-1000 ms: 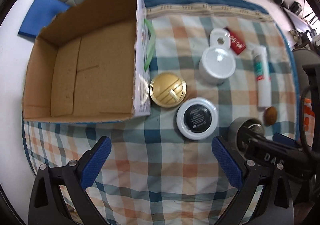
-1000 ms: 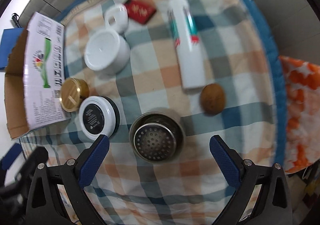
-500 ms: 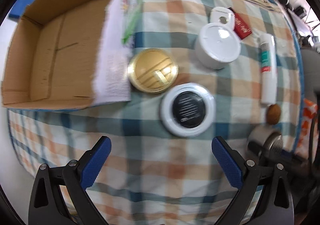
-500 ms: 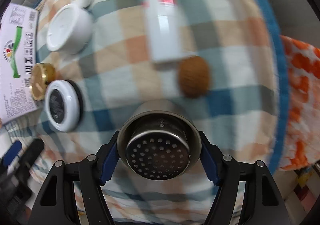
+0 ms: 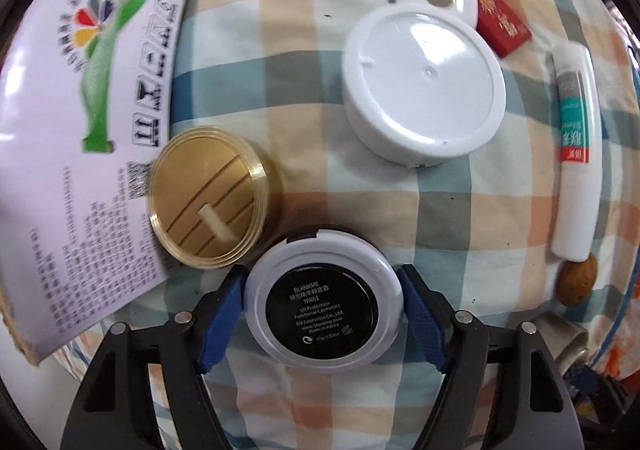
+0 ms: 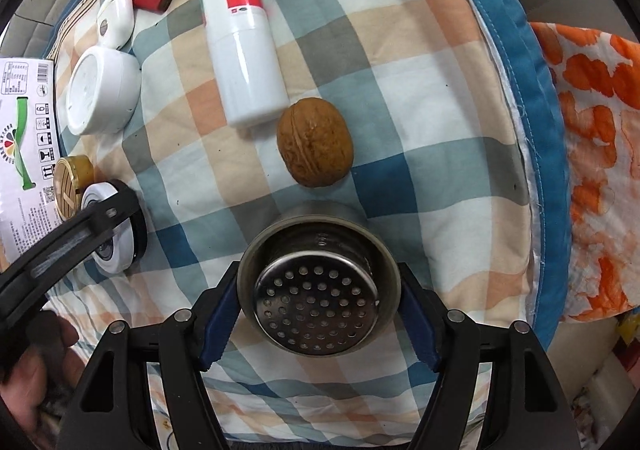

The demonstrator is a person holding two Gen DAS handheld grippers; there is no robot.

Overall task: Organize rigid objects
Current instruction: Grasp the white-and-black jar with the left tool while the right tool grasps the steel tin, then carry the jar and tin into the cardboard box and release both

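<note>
Blue-padded left claw (image 5: pixel 322 300), its jaws just closed in, grips the round white compact with a black label (image 5: pixel 322 302) at lower centre of its frame, beside the gold ribbed lid (image 5: pixel 208 195). Right claw (image 6: pixel 318 304) clamps the perforated steel strainer cup (image 6: pixel 318 290), below the brown walnut (image 6: pixel 315 141) on the checked cloth (image 6: pixel 420 177).

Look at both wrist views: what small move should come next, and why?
Probably a short lift of both. The left gripper has just been closing and its blue pads now sit against the white compact; the right gripper clamps the steel strainer cup. Both things still rest on the checked cloth, with the gold lid close beside the compact, so lift straight up.
</note>
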